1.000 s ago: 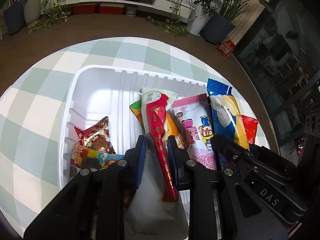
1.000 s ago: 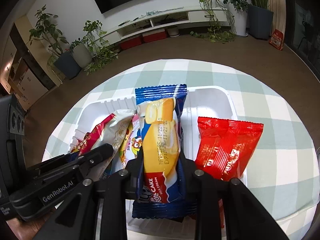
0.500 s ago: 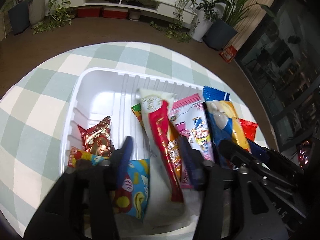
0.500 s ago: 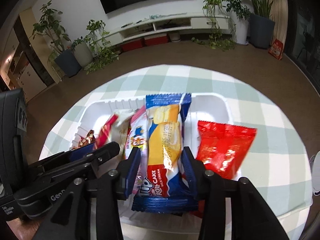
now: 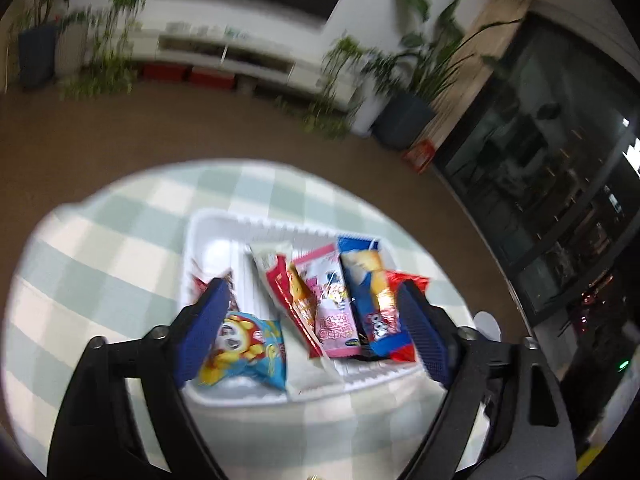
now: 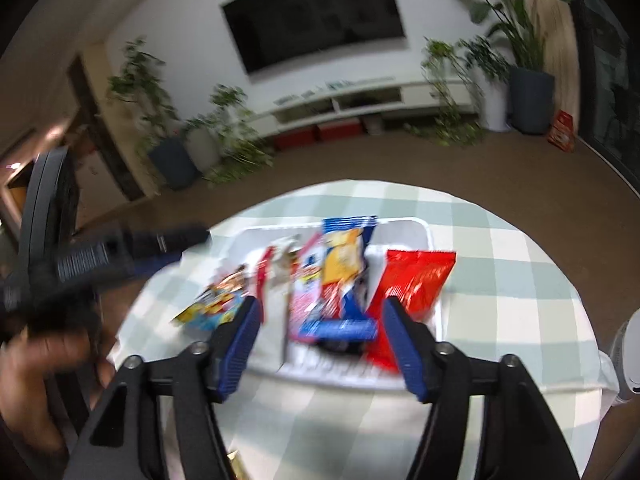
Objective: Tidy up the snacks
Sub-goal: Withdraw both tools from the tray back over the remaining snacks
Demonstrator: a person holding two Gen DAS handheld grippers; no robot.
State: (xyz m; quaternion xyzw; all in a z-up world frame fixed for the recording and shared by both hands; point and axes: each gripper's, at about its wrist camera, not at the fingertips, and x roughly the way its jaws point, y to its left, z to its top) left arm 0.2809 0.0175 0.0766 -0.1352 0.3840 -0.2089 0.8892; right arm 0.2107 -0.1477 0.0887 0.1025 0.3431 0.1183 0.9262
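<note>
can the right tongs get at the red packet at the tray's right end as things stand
Probably yes. The red packet lies on top at the right end of the white tray, uncovered, just ahead of the right tongs, whose jaws are opening with nothing gripped.

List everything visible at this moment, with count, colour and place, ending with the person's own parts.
tray: one, white, on the table, holds the snacks
tablecloth: one, green and white check, covers the round table
cartoon packet: one, light blue and yellow, near left end of the tray
white and red packet: one, left of tray centre
pink packet: one, tray centre
cake roll packet: one, blue and yellow, right of the pink one
red packet: one, right end of the tray
television: one, black, on the wall
potted plants: several, green, along the far wall
left tongs: blue pads, opening, nothing held
right tongs: blue pads, opening, nothing held
hand: one, blurred, left edge
</note>
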